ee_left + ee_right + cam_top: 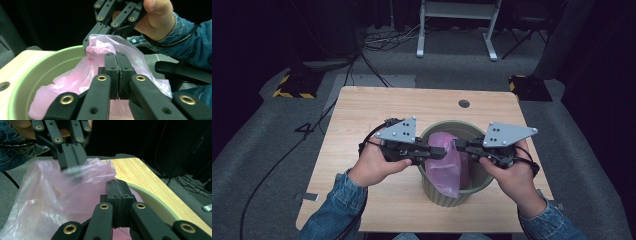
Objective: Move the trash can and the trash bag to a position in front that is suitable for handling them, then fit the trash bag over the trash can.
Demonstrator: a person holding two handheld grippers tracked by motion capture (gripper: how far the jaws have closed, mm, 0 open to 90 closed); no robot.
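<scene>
— Where's the bag?

— Pink bag (447, 167), inside the bin (434, 192), draped over the near rim. Top edge lifted above the rim, stretched between both grippers.

— And the bin?

— Green, round, upright on the table (362, 120), near the front edge, right of centre.

— Left gripper?

— Left gripper (443, 153) over the bin's left side, pointing right. Jaws together, clamped on a fold of bag film. Seen up close in the left gripper view: left gripper (116, 72) with the two pads pressed flat against each other, bag (82, 77) bunched around and behind them, bin (30, 85) curving away to the left.

— Right gripper?

— Right gripper (458, 146) over the bin's right side, pointing left, tips close to the left ones. Also clamped on the bag's top edge. In the right gripper view: right gripper (117, 195) with jaws closed tight, bag (50, 195) spreading left, left gripper (72, 160) pinching the film farther off, table (150, 180) running off to the right.

— Hands?

— Left hand (374, 167) and right hand (514, 180) wrapped around the handles, denim sleeves entering from the bottom.

— Anything else on the table?

— Small dark round hole (464, 104) near the far edge.
</scene>
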